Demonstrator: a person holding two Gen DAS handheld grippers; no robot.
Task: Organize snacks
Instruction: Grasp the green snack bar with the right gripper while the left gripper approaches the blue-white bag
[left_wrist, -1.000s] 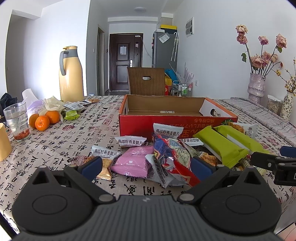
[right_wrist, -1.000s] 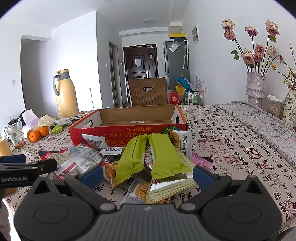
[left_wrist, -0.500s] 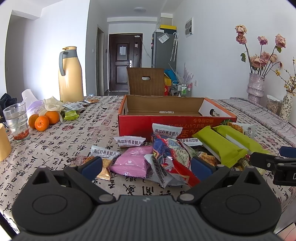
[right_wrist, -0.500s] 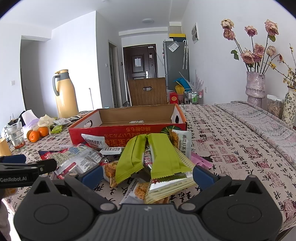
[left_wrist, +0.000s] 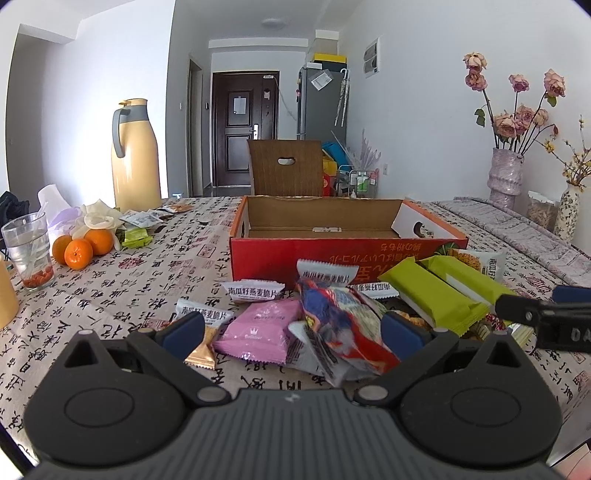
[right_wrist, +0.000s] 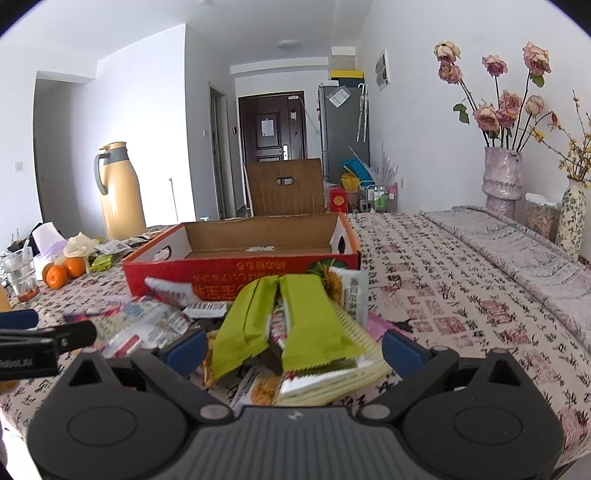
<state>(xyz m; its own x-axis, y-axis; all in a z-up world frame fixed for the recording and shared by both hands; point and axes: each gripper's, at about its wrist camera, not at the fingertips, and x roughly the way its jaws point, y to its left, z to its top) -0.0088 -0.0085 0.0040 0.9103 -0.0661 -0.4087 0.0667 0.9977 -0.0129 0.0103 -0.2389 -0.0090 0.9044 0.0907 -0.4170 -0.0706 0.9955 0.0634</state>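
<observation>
- left gripper (left_wrist: 291, 328) spread wide, holding nothing, low over the near edge of the snack pile; pink pack (left_wrist: 260, 328) and red-blue pack (left_wrist: 340, 325) lying between its fingers.
- right gripper (right_wrist: 293, 345) spread wide too, gripping nothing, above two green packs (right_wrist: 291, 317) stacked on flat packets.
- snacks heaped on the table (left_wrist: 110, 288) just in front of the box (left_wrist: 343, 254); white packs (left_wrist: 253, 290) leaning against or lying near its red front wall.
- box open, nothing inside but a small label on its floor, flap (left_wrist: 284, 171) standing up behind.
- off to the left, well apart from the pile: oranges (left_wrist: 79, 247), glass (left_wrist: 27, 254), yellow jug (left_wrist: 135, 170).
- vase (right_wrist: 502, 177) with dried roses at far right on the table.
- each gripper's finger showing at the edge of the other's view.
</observation>
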